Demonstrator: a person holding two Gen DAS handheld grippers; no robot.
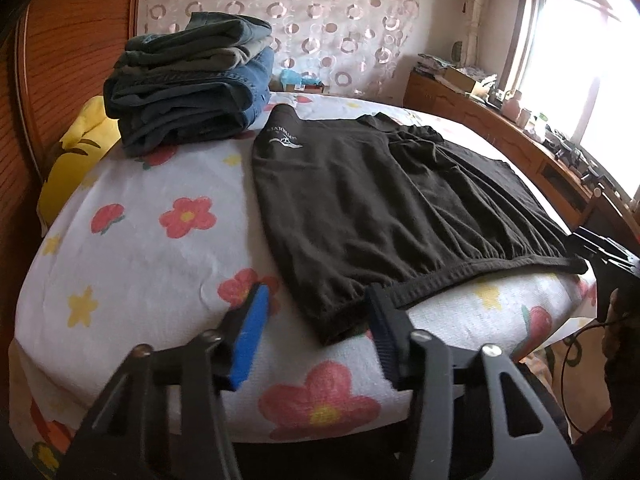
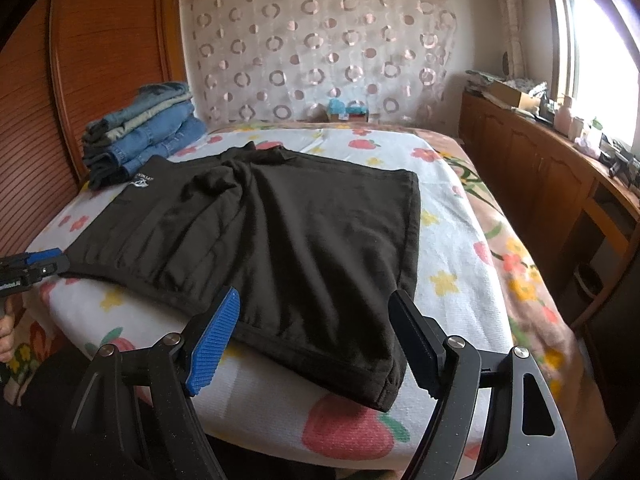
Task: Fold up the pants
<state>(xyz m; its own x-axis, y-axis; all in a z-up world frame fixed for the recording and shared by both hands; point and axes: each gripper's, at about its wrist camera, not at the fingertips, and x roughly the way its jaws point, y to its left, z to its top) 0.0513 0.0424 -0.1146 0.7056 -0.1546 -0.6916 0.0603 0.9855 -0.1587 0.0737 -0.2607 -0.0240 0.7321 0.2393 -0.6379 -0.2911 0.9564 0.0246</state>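
While both tools gape empty, the left tool (image 1: 316, 336) and right tool (image 2: 316, 344) each straddle a near corner of the pants (image 2: 280, 232); these look part-folded; further folds remain, and stacking on the jeans (image 1: 188, 84) beyond.

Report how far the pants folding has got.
Done: a stack of folded jeans sits at the bed's far left. In hand: nothing yet; the dark pants lie spread, both the left gripper and right gripper open at their near edge. Left: every fold of this pair.

Dark pants (image 2: 288, 240) flat on floral bed (image 2: 452, 240), right gripper (image 2: 316, 344) fingers spread at waistband corner
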